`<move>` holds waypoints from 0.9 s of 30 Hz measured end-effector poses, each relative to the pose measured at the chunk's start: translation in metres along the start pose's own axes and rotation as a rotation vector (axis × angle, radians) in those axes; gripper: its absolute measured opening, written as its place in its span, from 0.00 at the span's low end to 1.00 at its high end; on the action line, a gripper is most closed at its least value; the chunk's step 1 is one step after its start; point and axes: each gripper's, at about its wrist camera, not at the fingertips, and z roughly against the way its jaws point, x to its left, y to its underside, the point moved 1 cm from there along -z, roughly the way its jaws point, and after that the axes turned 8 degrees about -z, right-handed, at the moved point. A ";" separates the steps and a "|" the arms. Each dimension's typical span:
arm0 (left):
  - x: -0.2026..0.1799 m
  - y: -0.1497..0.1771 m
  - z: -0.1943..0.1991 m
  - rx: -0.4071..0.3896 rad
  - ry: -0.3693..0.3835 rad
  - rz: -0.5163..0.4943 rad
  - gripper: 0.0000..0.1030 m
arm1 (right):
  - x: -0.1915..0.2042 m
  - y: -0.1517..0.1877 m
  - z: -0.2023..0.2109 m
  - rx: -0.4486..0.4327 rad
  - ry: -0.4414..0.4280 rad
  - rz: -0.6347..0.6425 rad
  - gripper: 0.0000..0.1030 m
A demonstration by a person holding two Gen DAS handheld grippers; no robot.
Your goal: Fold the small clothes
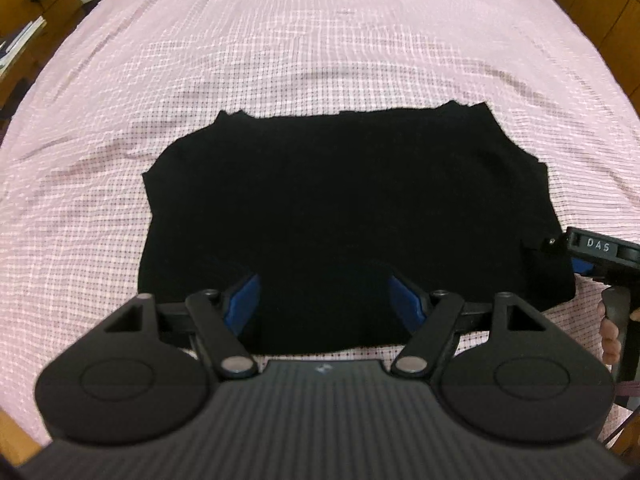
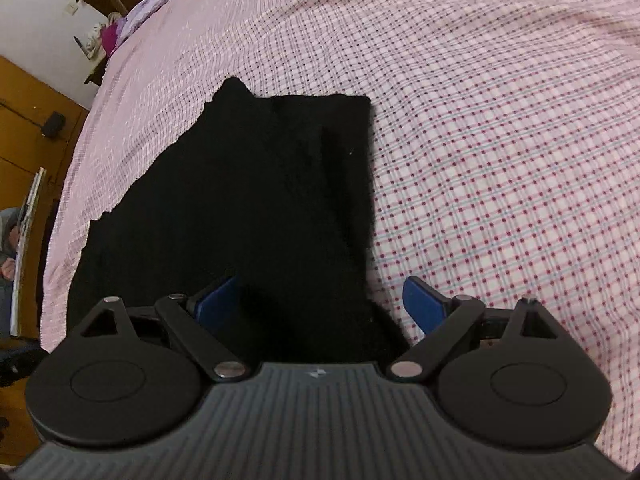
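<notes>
My left gripper (image 1: 324, 300) hangs just over the near edge of the black cloth (image 1: 340, 220), and its blue fingers (image 1: 244, 300) are wide apart with nothing between them. The cloth lies flat on the bed, right in front of this gripper, on the pink checked sheet (image 1: 320, 40). To the right of it, my right gripper (image 2: 320, 304) is at the cloth's right edge (its black body with white letters shows at the side of my left view). Its fingers are spread apart too, one over the black cloth (image 2: 260, 200) and one over the sheet (image 2: 500, 160).
</notes>
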 end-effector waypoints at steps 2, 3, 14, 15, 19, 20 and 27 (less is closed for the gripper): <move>-0.002 0.000 -0.002 0.010 -0.012 0.020 0.71 | -0.003 -0.005 -0.007 0.014 -0.023 -0.004 0.91; -0.002 -0.001 -0.002 0.013 -0.016 0.032 0.71 | -0.004 -0.006 -0.009 0.020 -0.038 -0.009 0.92; -0.006 -0.011 -0.010 0.038 -0.029 0.096 0.71 | -0.013 -0.027 -0.030 0.105 -0.154 -0.124 0.35; -0.005 -0.013 -0.009 0.037 -0.033 0.093 0.71 | -0.015 -0.028 -0.029 0.114 -0.166 -0.144 0.25; 0.000 -0.015 -0.007 0.022 -0.033 0.086 0.71 | -0.010 -0.029 -0.018 0.111 -0.186 -0.143 0.20; 0.002 -0.015 -0.007 0.020 -0.033 0.087 0.71 | -0.006 -0.028 -0.014 0.103 -0.190 -0.137 0.20; 0.024 -0.014 -0.005 0.014 -0.007 0.099 0.71 | 0.048 -0.020 0.020 0.029 -0.208 -0.065 0.19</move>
